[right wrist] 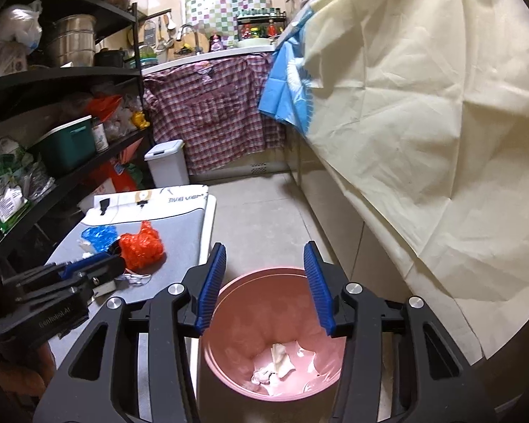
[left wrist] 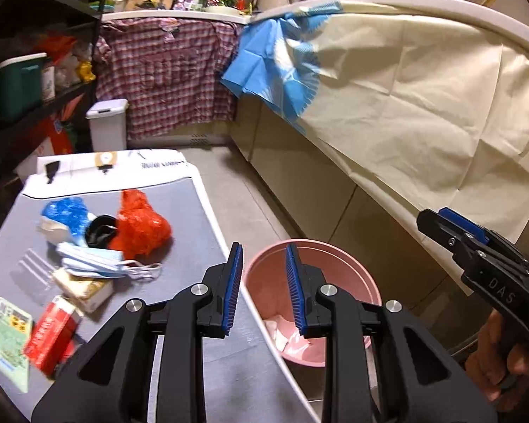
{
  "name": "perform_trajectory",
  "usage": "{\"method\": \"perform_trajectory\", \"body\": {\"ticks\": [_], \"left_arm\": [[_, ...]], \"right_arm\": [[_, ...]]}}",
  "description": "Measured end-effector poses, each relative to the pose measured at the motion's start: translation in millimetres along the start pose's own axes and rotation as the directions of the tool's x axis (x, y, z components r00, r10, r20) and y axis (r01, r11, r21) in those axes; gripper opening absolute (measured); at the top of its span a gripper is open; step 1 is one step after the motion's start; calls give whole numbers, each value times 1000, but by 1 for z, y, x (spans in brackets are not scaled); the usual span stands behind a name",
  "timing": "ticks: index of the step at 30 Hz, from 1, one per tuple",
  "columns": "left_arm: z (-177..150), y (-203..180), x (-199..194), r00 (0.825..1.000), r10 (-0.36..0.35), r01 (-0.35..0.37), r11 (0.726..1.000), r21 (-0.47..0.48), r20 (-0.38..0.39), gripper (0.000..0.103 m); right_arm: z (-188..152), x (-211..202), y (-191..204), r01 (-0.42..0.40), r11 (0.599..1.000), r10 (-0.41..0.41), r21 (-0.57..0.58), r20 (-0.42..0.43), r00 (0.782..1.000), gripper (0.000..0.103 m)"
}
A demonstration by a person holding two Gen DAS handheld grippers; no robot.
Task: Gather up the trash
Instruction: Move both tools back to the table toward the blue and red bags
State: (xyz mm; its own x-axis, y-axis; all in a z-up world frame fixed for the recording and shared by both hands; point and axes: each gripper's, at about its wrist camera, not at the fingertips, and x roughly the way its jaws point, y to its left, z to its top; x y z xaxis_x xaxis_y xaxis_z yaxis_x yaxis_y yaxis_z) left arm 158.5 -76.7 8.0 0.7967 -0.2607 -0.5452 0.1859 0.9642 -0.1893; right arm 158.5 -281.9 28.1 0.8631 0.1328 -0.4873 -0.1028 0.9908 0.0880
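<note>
My left gripper (left wrist: 263,257) stands open and empty over the edge between the grey tabletop (left wrist: 194,218) and the pink bin (left wrist: 335,257). On the tabletop lie a red plastic bag (left wrist: 141,225), a blue bag (left wrist: 67,215), a black cup (left wrist: 100,234), face masks (left wrist: 98,262), a carton (left wrist: 84,289), a red pack (left wrist: 49,335) and a green card (left wrist: 10,342). My right gripper (right wrist: 266,257) hangs open above the pink bin (right wrist: 261,275), nothing between its pads. Crumpled white paper (right wrist: 278,363) lies in the bin's bottom.
A cream cloth (right wrist: 423,141) drapes the counter on the right. Black shelves (right wrist: 70,77) packed with goods line the left. A white lidded bin (left wrist: 107,125) stands by a checked cloth (left wrist: 172,74) at the back. Tiled floor (right wrist: 261,211) runs between table and counter.
</note>
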Motion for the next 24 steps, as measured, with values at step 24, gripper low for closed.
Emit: {"method": "perform_trajectory", "body": {"ticks": [24], "left_arm": [[56,171,-94,968,241,-239,970,-35,67,26]], "right_arm": [[26,3,126,-317,939,322,-135,14,947,16]]}}
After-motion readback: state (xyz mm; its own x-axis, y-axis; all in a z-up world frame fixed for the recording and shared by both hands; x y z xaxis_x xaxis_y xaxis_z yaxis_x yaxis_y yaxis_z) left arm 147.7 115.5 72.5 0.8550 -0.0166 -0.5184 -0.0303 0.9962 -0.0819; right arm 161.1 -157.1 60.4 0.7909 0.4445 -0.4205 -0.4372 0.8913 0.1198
